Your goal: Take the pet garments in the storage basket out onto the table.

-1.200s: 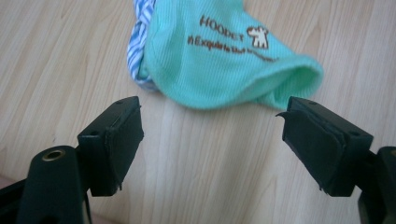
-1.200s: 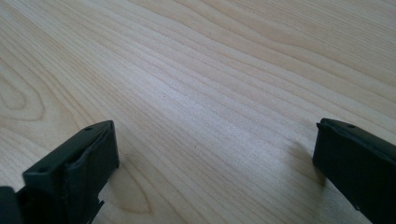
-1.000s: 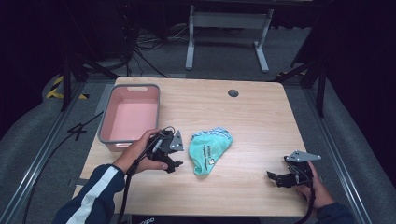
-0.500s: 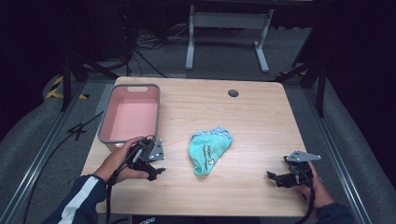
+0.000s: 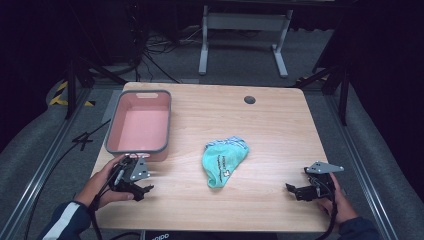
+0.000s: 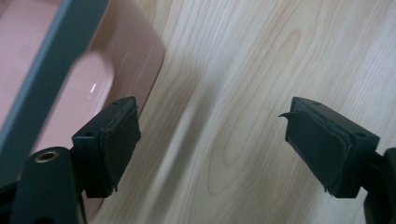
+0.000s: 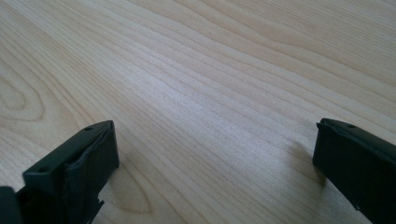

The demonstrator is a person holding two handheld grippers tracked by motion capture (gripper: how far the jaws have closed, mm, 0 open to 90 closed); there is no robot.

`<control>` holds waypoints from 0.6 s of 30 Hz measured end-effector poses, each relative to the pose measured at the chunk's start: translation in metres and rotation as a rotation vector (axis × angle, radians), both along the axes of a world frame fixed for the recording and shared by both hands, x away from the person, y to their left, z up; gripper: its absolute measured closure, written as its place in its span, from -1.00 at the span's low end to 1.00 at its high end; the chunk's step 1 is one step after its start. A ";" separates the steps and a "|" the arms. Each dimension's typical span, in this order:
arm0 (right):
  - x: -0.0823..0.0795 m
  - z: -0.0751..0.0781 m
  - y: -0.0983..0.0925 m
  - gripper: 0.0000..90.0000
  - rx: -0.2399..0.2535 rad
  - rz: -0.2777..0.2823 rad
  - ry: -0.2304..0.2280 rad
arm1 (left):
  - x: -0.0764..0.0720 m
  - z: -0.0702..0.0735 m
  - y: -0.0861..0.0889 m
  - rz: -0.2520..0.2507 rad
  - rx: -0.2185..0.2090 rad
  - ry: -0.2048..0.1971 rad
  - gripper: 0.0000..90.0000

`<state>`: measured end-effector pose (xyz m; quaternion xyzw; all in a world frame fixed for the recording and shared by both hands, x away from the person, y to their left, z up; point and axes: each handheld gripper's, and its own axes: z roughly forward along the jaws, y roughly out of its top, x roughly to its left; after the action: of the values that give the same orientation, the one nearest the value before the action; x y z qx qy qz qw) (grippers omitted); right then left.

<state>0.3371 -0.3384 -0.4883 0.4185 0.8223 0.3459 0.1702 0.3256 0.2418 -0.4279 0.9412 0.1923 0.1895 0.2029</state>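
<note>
A crumpled teal cloth [image 5: 224,159] lies in the middle of the wooden table [image 5: 270,125]. A pink bin with a grey rim [image 5: 140,123] stands at the left, and its wall [image 6: 70,70] fills the upper left of the left gripper view. My left gripper [image 5: 142,191] rests low at the front left, just in front of the bin and well left of the cloth. It stands open [image 6: 210,149] over bare wood. My right gripper [image 5: 292,190] sits near the front right edge, open [image 7: 210,163], nothing between its jaws.
A dark round hole [image 5: 249,99] marks the table's far side. Cables trail from both grippers off the front edge. A metal stand [image 5: 242,30] and dark floor lie beyond the table. Bare wood stretches between the cloth and each gripper.
My left gripper has pulled back from beside the cloth toward the front left, ending in front of the bin. The cloth and the right gripper have stayed put.
</note>
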 end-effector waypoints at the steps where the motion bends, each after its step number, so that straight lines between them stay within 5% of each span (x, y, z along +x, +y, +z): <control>1: 0.000 0.000 0.000 -0.99 0.000 0.000 0.000 | -0.003 -0.005 0.009 0.019 -0.004 0.006 -0.60; 4: 0.000 0.000 0.000 -0.99 0.000 0.000 0.000 | -0.005 -0.011 0.020 0.042 -0.007 0.012 -0.60; 10: 0.000 0.000 0.000 -0.99 -0.002 0.001 -0.001 | -0.008 -0.027 0.049 0.117 -0.090 0.048 -0.60; 12: 0.000 0.000 0.000 -0.99 0.000 0.000 0.000 | -0.010 -0.032 0.065 0.143 -0.180 0.065 -0.61; 16: 0.000 0.000 0.000 -0.99 0.000 0.000 0.000 | -0.012 -0.039 0.078 0.180 -0.222 0.072 -0.61; 17: 0.000 0.000 0.000 -0.99 0.000 0.000 0.000 | -0.013 -0.045 0.086 0.208 -0.294 0.089 -0.61; 18: 0.000 0.000 0.000 -0.99 0.001 0.000 0.000 | -0.013 -0.045 0.086 0.208 -0.294 0.089 -0.62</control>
<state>0.3371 -0.3384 -0.4883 0.4184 0.8224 0.3461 0.1700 0.3124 0.3281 -0.4734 0.8839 0.3228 0.1376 0.3091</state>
